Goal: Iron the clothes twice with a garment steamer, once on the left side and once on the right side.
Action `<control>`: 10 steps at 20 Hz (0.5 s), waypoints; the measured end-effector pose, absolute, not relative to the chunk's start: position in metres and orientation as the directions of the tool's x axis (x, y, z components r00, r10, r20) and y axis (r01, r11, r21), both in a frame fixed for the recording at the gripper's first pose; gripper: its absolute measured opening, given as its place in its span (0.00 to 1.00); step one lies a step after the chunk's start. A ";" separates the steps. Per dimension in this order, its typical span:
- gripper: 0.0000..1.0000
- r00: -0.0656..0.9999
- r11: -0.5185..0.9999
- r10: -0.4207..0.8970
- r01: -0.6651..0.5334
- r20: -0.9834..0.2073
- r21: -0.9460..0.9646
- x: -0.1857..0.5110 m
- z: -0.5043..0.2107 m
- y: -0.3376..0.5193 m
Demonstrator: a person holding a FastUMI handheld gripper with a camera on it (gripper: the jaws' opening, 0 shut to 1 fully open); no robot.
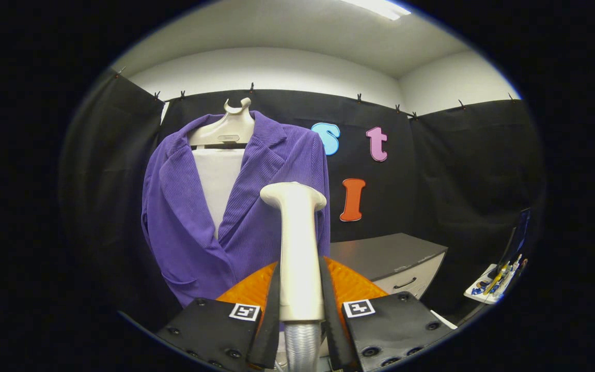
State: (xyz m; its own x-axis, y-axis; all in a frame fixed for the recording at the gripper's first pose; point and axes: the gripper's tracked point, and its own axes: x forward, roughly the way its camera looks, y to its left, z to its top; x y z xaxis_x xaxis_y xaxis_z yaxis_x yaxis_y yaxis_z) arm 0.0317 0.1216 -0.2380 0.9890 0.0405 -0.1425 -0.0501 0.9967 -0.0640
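The gripper (300,305) is clenched on the steamer (297,248): its 2 fingers press against either side of the pale handle, which stands upright between them. The steamer's wider, rounded head (293,195) rises above the fingertips, and a ribbed grey hose (302,345) leaves the bottom of the handle and drops down between the fingers.

Just beyond the steamer head hangs a purple jacket (184,227) of ribbed cloth, with its lapels open over a white panel (219,181). It sits on a cream hanger (223,130) whose hooked top shows above the collar. The steamer head overlaps the jacket's front as seen from here, on the side nearer the cabinet; whether the head touches the cloth cannot be told. A patch pocket (179,282) shows low on the jacket's other side.

Beyond the fingers, beside the jacket, stands a grey cabinet (390,261) with a pale drawer front and a dark curved handle (405,283). Further over, near the wall, a white tray (494,284) holds several small coloured items, too small to tell apart.

Black cloth (457,170) lines the booth's walls, pinned along the top with small clips, and a ceiling light (377,7) glows overhead.
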 end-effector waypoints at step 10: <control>0.45 0.967 0.997 0.036 -0.052 -0.252 -0.054 0.013 -0.311 0.128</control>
State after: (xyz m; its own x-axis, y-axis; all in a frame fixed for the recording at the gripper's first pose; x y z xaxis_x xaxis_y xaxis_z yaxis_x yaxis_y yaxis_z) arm 0.0135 0.1283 -0.3110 0.9670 0.0364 -0.2523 -0.0518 0.9972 -0.0544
